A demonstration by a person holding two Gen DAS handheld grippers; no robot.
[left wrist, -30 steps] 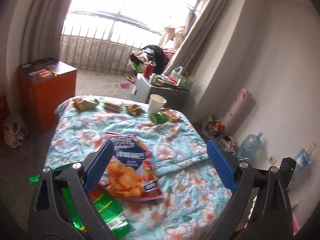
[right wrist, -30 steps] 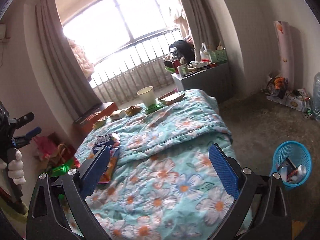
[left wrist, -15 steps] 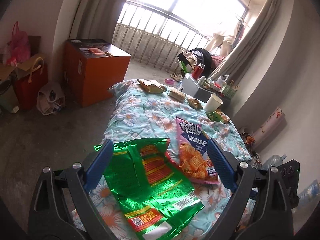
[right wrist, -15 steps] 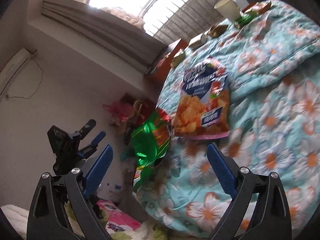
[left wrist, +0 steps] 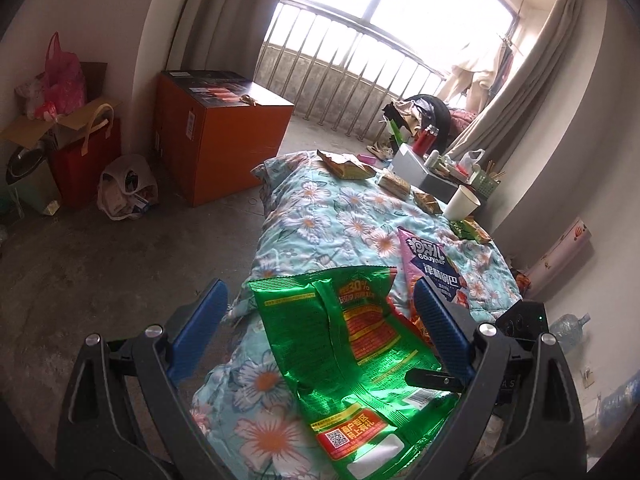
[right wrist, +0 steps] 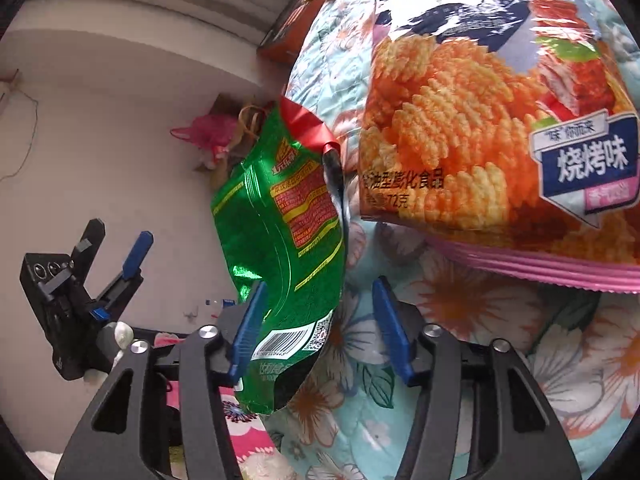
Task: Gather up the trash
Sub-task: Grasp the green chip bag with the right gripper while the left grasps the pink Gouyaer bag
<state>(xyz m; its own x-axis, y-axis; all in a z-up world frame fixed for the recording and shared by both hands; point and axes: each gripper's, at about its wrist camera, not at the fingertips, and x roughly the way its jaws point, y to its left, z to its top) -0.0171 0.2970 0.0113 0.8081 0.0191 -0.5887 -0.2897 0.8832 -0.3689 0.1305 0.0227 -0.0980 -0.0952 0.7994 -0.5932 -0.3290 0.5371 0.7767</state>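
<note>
My right gripper has just been closing, jaws around the crinkled green foil snack bag at the floral quilt's edge, not yet clamping it; the orange-and-pink crisp packet lies beside it. My left gripper hangs released above that bag.

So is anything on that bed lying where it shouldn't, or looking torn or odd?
Yes. A green snack bag, crumpled and open at the top, hangs partly off the edge of the floral quilt. Beside it lies a pink crisp bag. More wrappers and a paper cup sit at the far end.
</note>
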